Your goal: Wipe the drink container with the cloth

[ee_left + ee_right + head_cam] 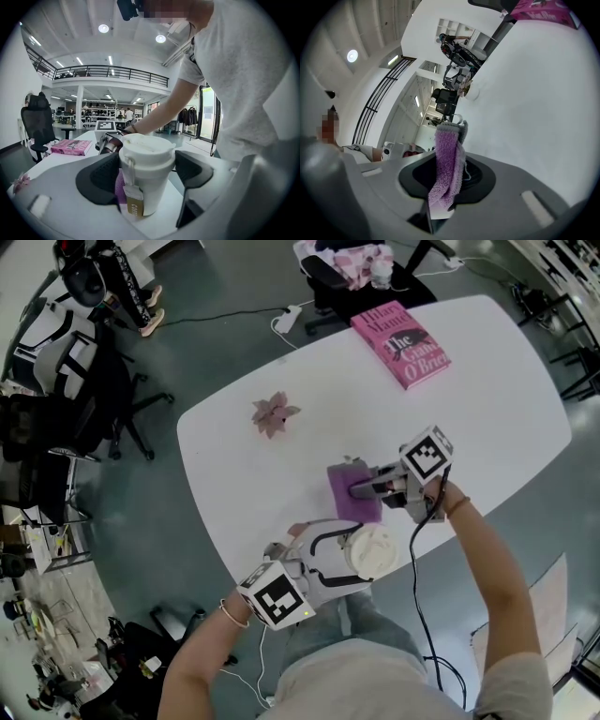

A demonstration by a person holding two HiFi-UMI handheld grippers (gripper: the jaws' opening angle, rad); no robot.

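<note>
Head view looks down on a white table (487, 418). Near its close edge the left gripper (345, 557) hugs a white cup (372, 551) with a lid. The left gripper view shows the two dark jaws pressed on both sides of the cup, which stands up straight, and a small brown tag (135, 206) hangs down its front. The right gripper (356, 489) has its jaws closed tight on a purple cloth (345, 507). In the right gripper view the fuzzy cloth sticks up from between them. The cloth is just beside the cup, on the far side of it; I cannot tell if they touch. Farther back on the table lie a pink book (400, 343) and a little pink flower (273, 414), well apart.
</note>
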